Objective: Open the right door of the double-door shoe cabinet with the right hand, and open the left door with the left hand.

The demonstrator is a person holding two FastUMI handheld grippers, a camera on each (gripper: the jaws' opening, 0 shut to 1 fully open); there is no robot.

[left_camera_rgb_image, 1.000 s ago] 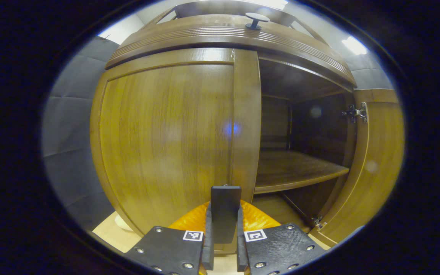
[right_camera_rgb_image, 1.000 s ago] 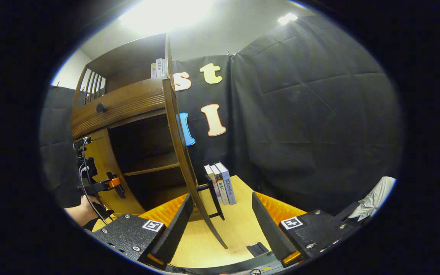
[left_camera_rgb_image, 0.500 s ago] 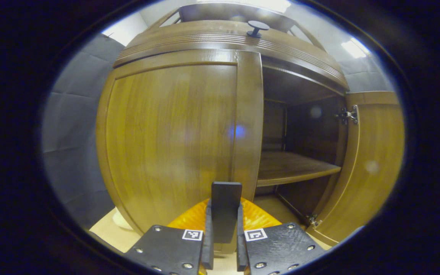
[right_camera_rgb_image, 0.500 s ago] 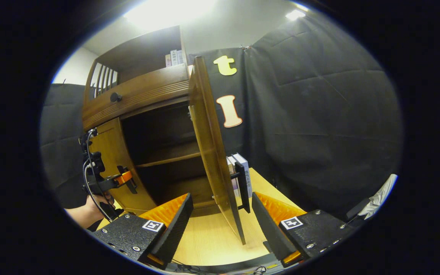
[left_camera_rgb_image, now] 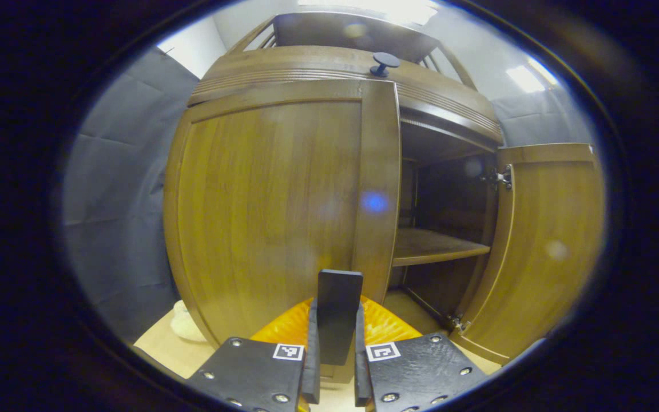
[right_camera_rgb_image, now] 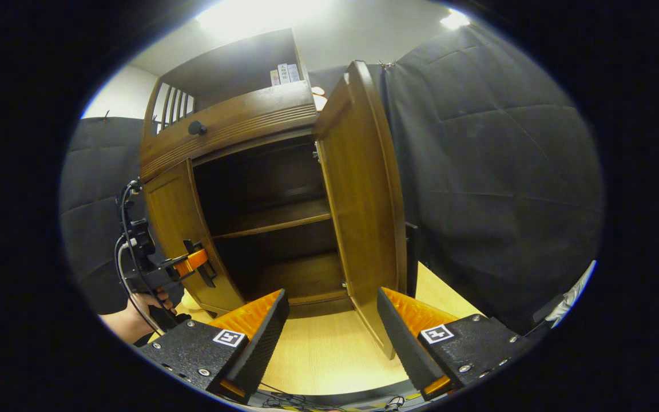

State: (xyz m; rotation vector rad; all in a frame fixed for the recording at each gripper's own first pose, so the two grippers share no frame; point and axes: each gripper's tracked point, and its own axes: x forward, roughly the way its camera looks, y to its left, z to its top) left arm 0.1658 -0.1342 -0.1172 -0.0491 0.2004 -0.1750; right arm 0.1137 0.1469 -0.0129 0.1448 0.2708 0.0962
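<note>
Left gripper (left_camera_rgb_image: pixel 334 366): fingers closed on the dark handle (left_camera_rgb_image: pixel 338 312) of the left door; in the right gripper view it sits at the left with a hand (right_camera_rgb_image: pixel 135 312) under it.
Right gripper (right_camera_rgb_image: pixel 332 337): fingers spread wide apart, holding nothing, above the worktop (right_camera_rgb_image: pixel 329 355), near the bottom edge of the right door.
Left door (left_camera_rgb_image: pixel 272 212): closed or nearly so against the shoe cabinet (right_camera_rgb_image: pixel 232 129).
Right door (right_camera_rgb_image: pixel 364 194): swung wide open, inner face showing, hinge (left_camera_rgb_image: pixel 498 177) at its top.
Cabinet interior: dark, with one shelf (right_camera_rgb_image: pixel 275 218) across the middle.
Drawer knob (left_camera_rgb_image: pixel 384 60): on the band above the doors.
Books (right_camera_rgb_image: pixel 285 73): upright in the upper compartment.
</note>
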